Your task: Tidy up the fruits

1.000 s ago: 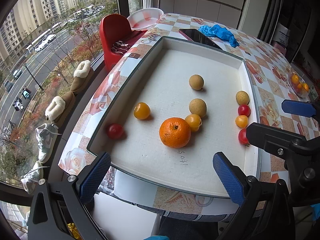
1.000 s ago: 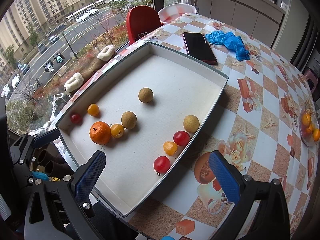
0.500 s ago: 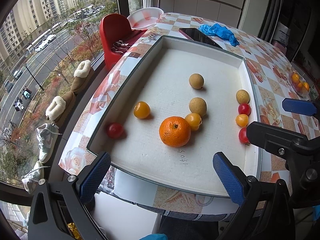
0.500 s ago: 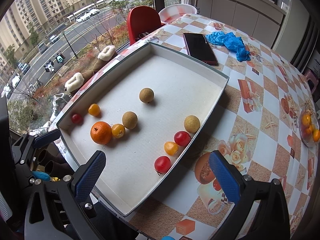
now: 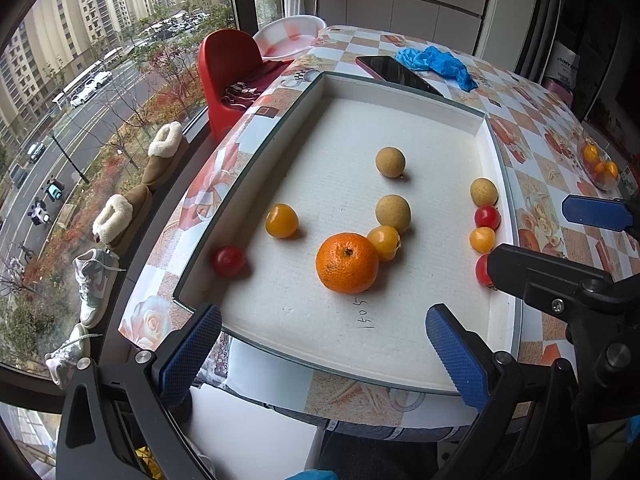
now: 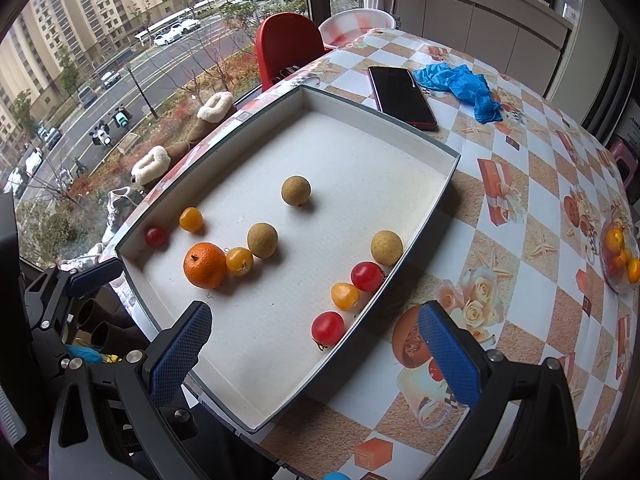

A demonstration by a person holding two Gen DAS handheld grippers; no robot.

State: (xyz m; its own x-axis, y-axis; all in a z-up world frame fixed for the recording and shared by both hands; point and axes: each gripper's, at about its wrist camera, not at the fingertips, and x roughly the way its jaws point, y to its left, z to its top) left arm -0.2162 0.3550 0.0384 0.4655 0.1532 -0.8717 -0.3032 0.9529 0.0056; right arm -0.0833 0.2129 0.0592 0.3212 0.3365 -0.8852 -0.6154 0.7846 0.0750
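A shallow white tray on the table holds several fruits. An orange lies near its front, touching a yellow tomato and a brown longan. Another longan lies further back. A yellow tomato and a red tomato lie at the left. Along the right wall lie a longan, red tomatoes and a yellow tomato. My left gripper is open and empty before the tray's front edge. My right gripper is open and empty above the tray's near right corner.
A black phone and blue gloves lie behind the tray. A glass bowl of small fruit stands at the table's right edge. A red chair and a white basin stand by the window.
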